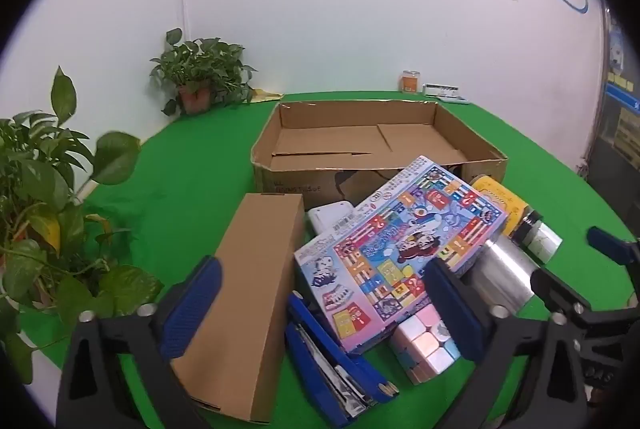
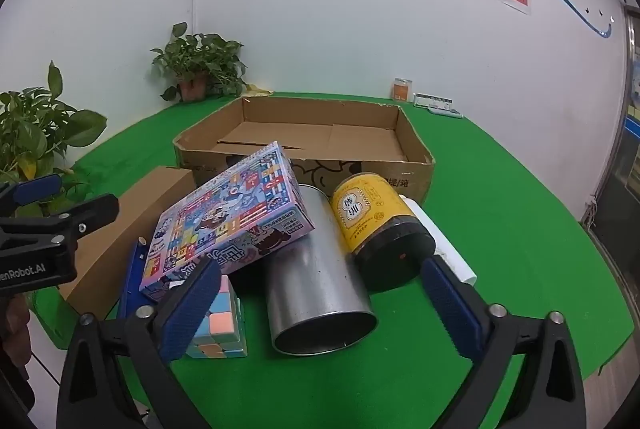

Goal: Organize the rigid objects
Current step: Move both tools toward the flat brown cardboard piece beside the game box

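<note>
We see a bright green worktop [image 2: 500,229], a plain brown cardboard tray [image 2: 416,145], a game box [image 2: 228,217] patterned in pink, blue and red squares, a pastel pink-and-blue cube [image 2: 218,329], a yellow-labelled dark jar [image 2: 376,221], a silver tin [image 2: 316,281], and a blue stapler [image 1: 328,361].

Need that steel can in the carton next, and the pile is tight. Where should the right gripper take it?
Probably across its bare round wall near the open mouth, coming from the near side with the right gripper. The metal can lies on its side, far end under the colourful box, yellow jar alongside.
</note>
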